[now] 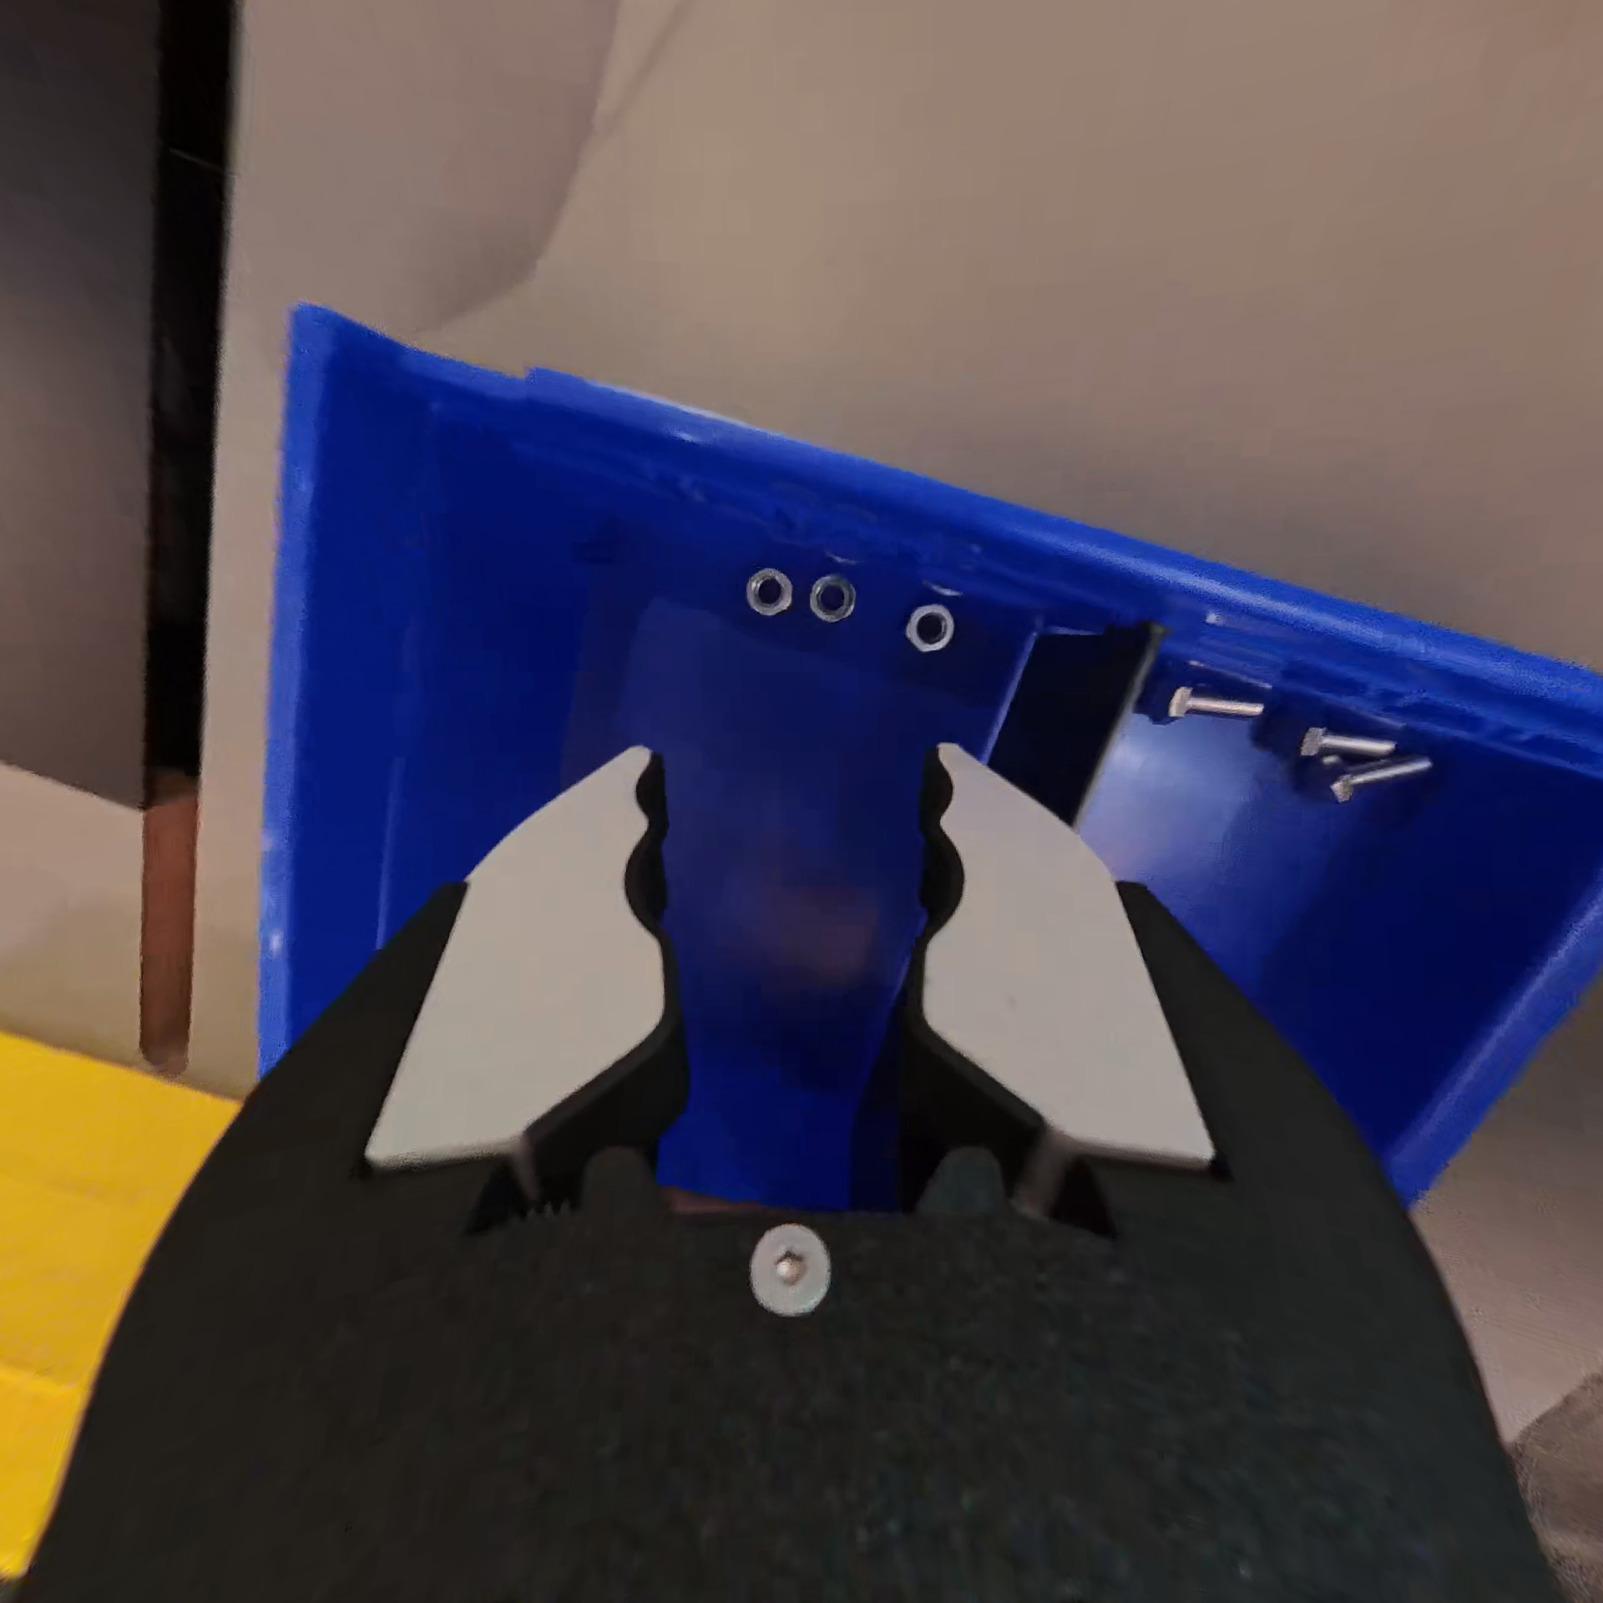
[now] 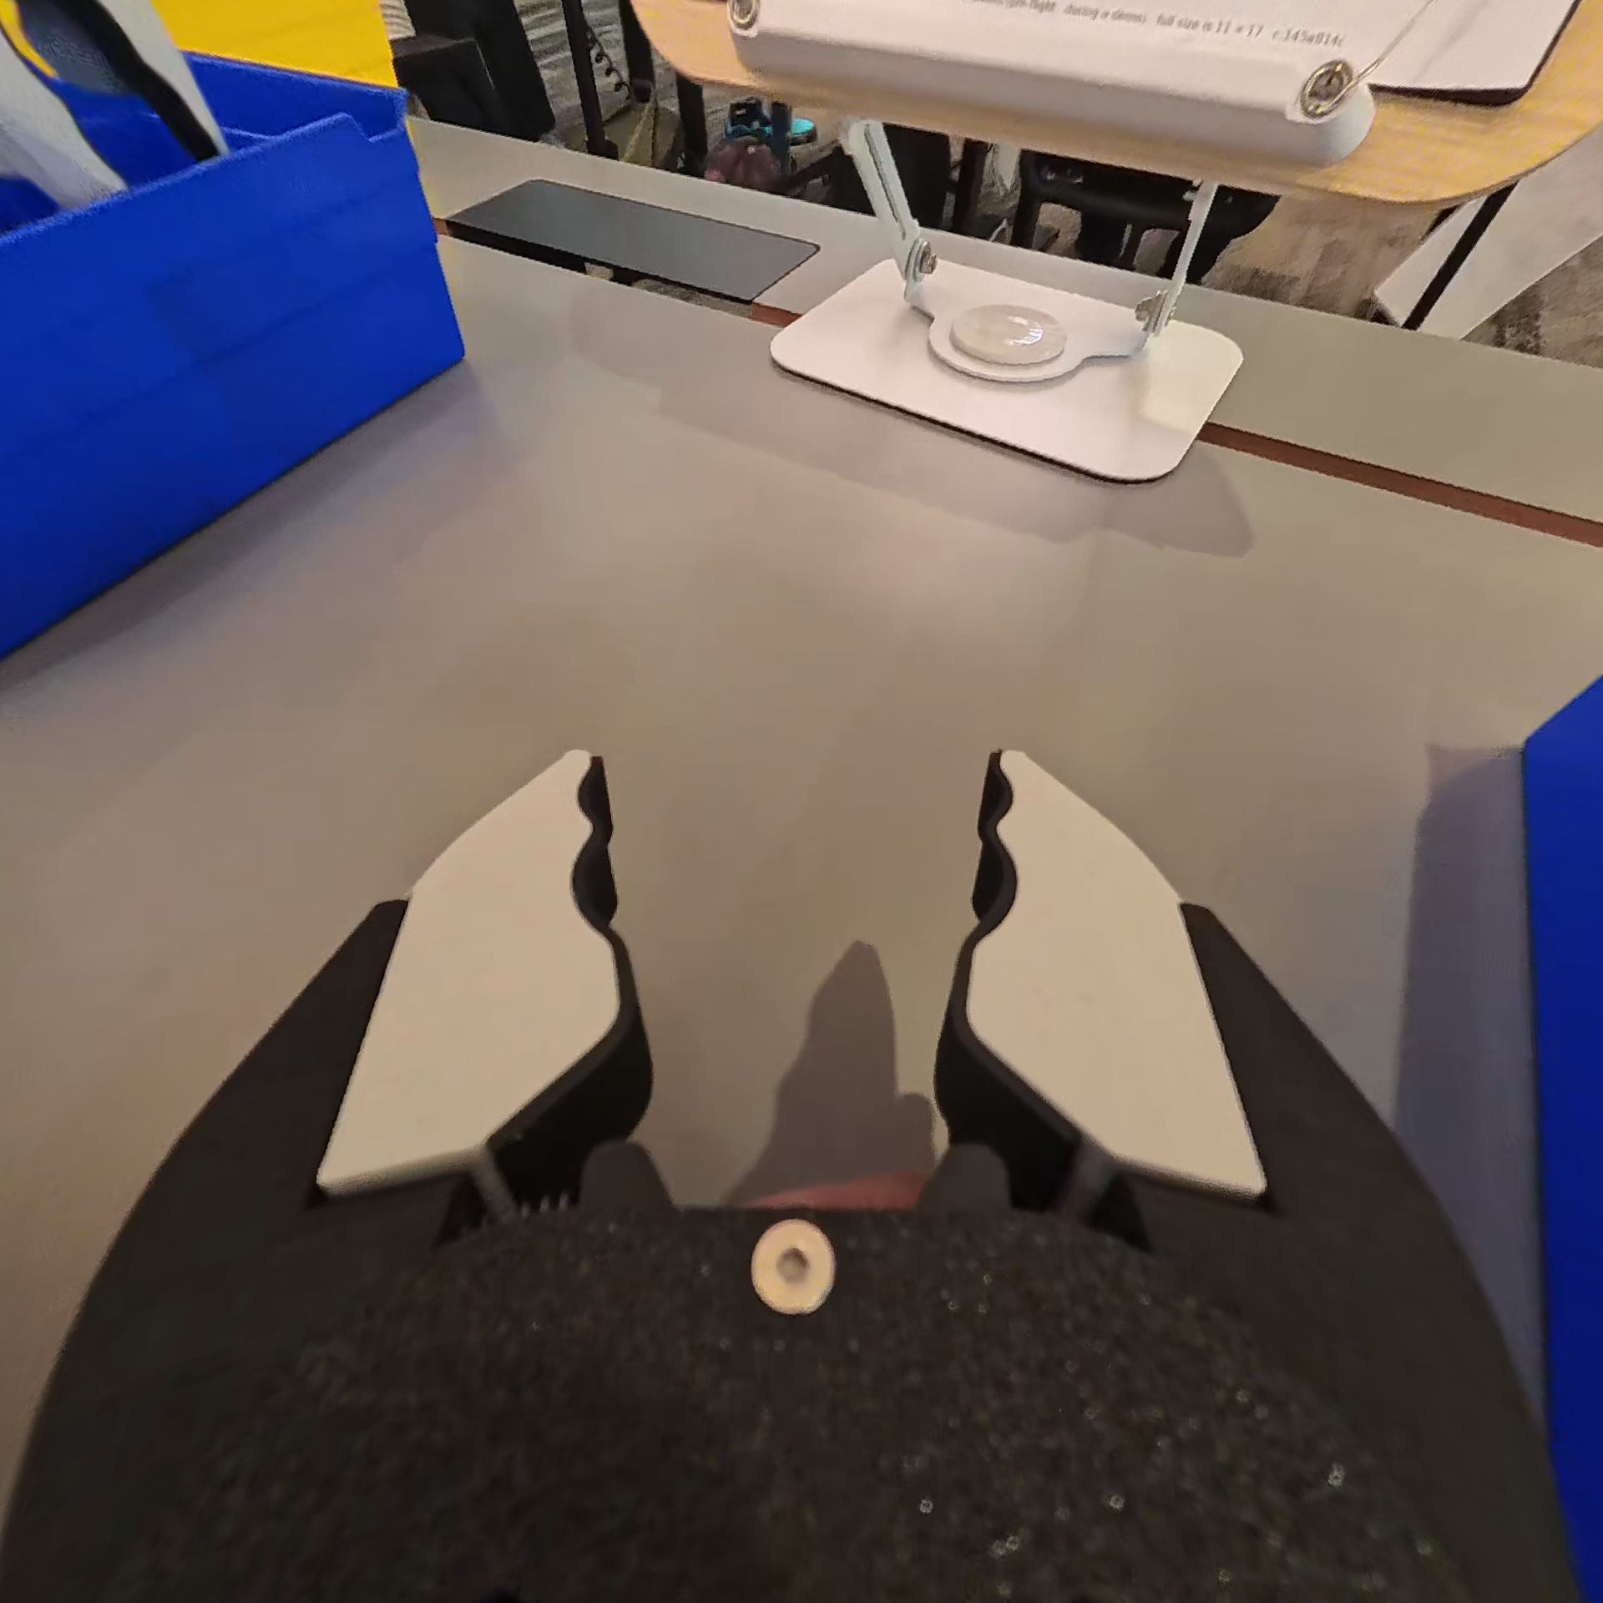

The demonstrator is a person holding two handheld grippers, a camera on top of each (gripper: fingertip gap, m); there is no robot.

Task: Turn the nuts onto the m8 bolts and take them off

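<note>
Three nuts (image 1: 841, 600) lie in a loose row on the floor of the blue bin (image 1: 364, 694), in its left compartment, just above the middle of my left wrist view; two sit close together and the third a little to the right. Past a dark divider (image 1: 1089, 720) three bolts (image 1: 1301, 737) lie in the right compartment, at the right of the frame; two of them seem to touch or cross, though blur keeps me from telling which.

My left tool (image 1: 791, 763) hangs over the nut compartment with its fingers spread and nothing between them. The nuts show just above its tips, clear of them. The bin stands on the grey bench (image 1: 954, 260), and something yellow (image 1: 95, 1214) fills the lower left corner of this view.

My right tool (image 2: 796, 763) is also spread wide and empty, over bare bench well to the right of the bin, which fills the upper left of the right wrist view. My left tool shows there too, at the top left corner, over the bin. A white stand (image 2: 1015, 364) with a flat base sits on the bench in the upper middle, a black panel (image 2: 633, 234) lies flat to its left, and a second blue piece (image 2: 1561, 1041) cuts in at the right edge.
</note>
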